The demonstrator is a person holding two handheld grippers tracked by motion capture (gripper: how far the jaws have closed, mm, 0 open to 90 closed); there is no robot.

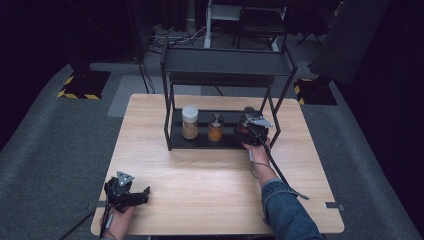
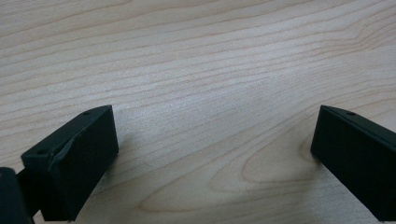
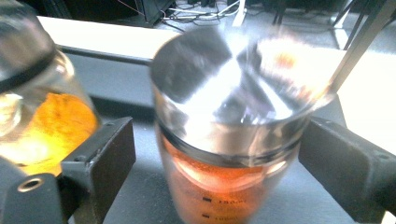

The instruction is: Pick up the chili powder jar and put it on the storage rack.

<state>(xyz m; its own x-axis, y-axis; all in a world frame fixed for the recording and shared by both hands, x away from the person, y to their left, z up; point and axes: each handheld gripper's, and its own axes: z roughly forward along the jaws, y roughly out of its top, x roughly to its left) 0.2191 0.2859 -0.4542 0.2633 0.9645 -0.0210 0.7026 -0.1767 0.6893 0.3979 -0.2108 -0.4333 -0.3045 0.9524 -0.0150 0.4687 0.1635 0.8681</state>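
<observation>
High view overlooks table [image 1: 200,170]; gripper views close, one facing tabletop, other shelf [image 3: 116,60].

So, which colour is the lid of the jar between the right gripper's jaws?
Shiny silver metal; the lid shows best in the right gripper view.

Glass jar [image 3: 224,186] w/ glossy metal lid [image 3: 233,88]; matt wood-grain table [image 2: 196,60]; matt black metal rack [image 1: 225,62].

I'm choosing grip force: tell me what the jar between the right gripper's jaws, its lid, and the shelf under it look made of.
Jar: clear glass by the look, orange-red contents showing through, printed marks on the wall.
Lid: polished metal, likely steel; bright mirror-like glare.
Shelf: matte black, probably painted metal; thin frame, no shine.
The right gripper straddles the jar, pads not touching.
</observation>
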